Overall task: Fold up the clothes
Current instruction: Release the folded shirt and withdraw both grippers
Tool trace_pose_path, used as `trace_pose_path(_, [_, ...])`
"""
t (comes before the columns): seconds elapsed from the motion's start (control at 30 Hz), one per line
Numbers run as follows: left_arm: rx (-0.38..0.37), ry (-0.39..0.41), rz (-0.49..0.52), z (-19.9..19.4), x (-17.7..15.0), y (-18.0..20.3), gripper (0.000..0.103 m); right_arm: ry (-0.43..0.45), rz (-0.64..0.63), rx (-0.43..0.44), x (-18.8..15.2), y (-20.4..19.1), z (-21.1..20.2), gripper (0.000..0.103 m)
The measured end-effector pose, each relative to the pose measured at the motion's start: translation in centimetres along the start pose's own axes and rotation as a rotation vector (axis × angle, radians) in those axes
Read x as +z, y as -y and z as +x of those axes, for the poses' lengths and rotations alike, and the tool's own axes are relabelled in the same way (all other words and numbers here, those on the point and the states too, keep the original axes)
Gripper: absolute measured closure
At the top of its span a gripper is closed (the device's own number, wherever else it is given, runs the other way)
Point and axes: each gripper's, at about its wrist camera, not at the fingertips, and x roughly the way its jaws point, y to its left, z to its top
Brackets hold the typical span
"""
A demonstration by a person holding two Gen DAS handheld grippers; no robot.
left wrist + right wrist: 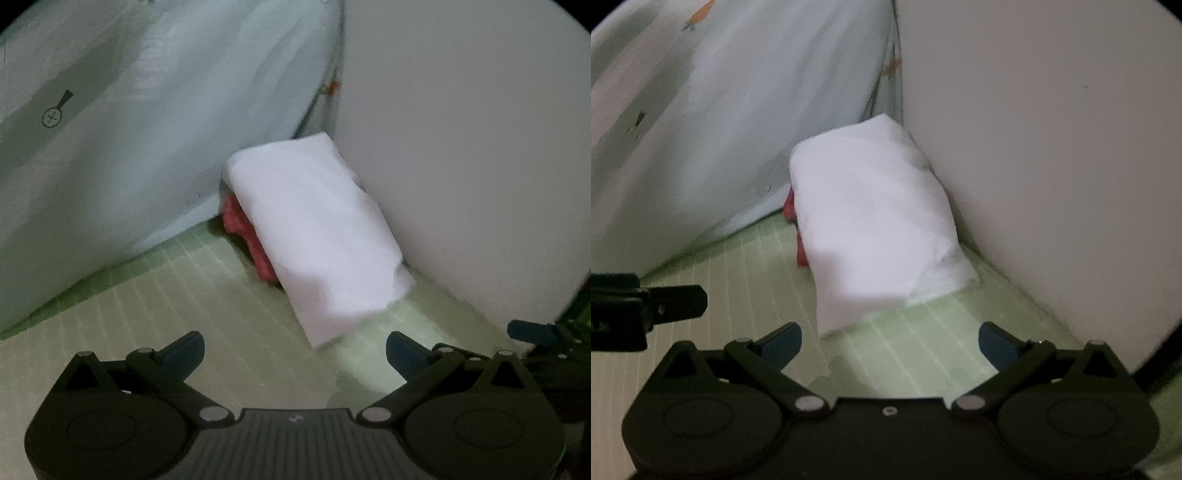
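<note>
Left wrist view looks down past the left tongs (295,350), whose dark fingers with blue pads stand spread wide with nothing between them. Ahead of them a folded white cloth (314,236) lies on a pale green mat with a faint grid of light lines (177,314), pushed into the corner where a plain off-white wall (461,147) meets a hanging pale blue-green fabric with small printed figures (147,129). Under the far left edge of the white cloth a red knitted garment (243,229) shows, mostly covered. At the right edge of this view one blue-padded finger of the right tongs (532,332) reaches in, apart from the cloth.

From the right wrist view the right tongs (890,341) are likewise spread wide and empty, hovering just short of the near edge of the folded white cloth (871,225), not touching it. The red garment (792,210) peeks out at the left of the cloth. The left tongs (676,302) enter from the left edge over the green mat (923,339). Both pictures are dim and somewhat blurred.
</note>
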Motion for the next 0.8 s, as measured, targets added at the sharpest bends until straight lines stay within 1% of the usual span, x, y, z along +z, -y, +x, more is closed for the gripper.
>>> trace_pose_path(0.1, [-0.015,-0.020,0.011,-1.0,-1.4,0.4,0.000,-0.009,0.018,-0.006,-1.7,0.1,-1.9,0.000])
trace_pose_path(0.17, [-0.027,-0.020,0.016,-1.9,-2.0,0.5,0.000,0.000,0.018,-0.014,-2.4,-0.1,-3.0,0.000])
trace_pose_path(0.37, [-0.007,-0.002,0.050,-3.6,-2.8,0.8,0.000,0.017,0.024,-0.037,-4.3,-0.2,-5.8,0.000])
trace_pose_path(0.53, [-0.001,0.027,0.080,-4.8,-2.9,0.9,0.000,0.031,0.042,-0.035,-4.7,-0.3,-6.6,0.000])
trace_pose_path(0.8, [0.002,0.035,0.083,-5.8,-3.3,0.8,0.000,0.043,0.044,-0.034,-5.0,-0.9,-7.4,0.000])
